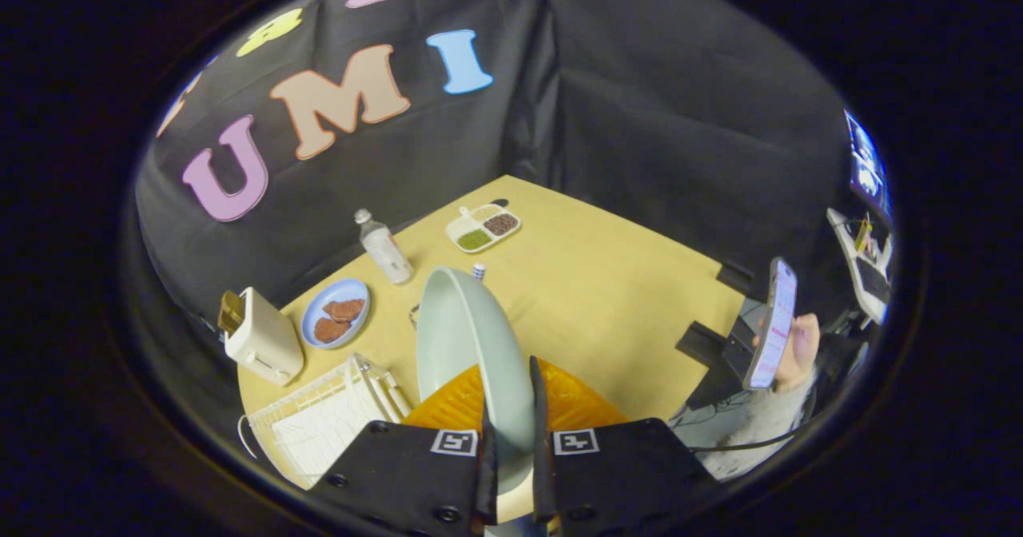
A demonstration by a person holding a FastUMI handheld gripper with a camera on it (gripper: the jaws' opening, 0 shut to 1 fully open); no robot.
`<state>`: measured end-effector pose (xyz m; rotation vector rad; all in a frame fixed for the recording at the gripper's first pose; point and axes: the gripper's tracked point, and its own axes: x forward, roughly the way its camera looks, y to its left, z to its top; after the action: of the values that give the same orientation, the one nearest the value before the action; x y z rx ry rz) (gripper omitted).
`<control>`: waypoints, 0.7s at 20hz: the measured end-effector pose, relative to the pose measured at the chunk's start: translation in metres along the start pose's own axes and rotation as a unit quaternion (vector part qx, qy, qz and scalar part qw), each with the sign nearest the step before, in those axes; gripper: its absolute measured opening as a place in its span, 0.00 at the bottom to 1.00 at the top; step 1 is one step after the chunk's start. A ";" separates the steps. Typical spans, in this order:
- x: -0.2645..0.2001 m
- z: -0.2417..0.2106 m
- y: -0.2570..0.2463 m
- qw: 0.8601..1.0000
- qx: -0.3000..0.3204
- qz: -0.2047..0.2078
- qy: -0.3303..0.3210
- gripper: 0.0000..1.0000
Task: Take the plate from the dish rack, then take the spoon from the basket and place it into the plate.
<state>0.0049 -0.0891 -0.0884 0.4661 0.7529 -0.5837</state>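
- The gripper (511,441) has its two fingers pinched on the rim of the pale green plate (467,345); the plate stands on edge between them, its long line running straight ahead and up from the fingertips, its hollow face turned toward the dish rack side.
- Taking the plate as the landmark: the white wire dish rack (320,413) sits just beside and below it, on the hollow-face side, and the plate looks to be clear of the rack, held in the air.
- Directly under the plate lies an orange mat (575,397) on the yellow table (623,297).
- Beyond the rack, farther from the plate, are a cream toaster (260,337), a blue dish with brown pieces (337,312), and a water bottle (384,247).
- Well beyond the plate's top edge is a divided tray (483,227).
- I cannot make out the basket or the spoon.
- My guess: the plate must be tipped flat and set down on the mat below.
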 end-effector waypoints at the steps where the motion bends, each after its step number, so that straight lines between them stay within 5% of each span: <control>1: 0.007 -0.007 -0.007 1.000 0.008 -0.002 0.005 0.20; 14: 0.081 -0.075 -0.040 0.989 0.120 0.021 0.086 0.20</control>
<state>-0.0104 -0.1013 -0.2041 0.7610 0.8378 -0.6039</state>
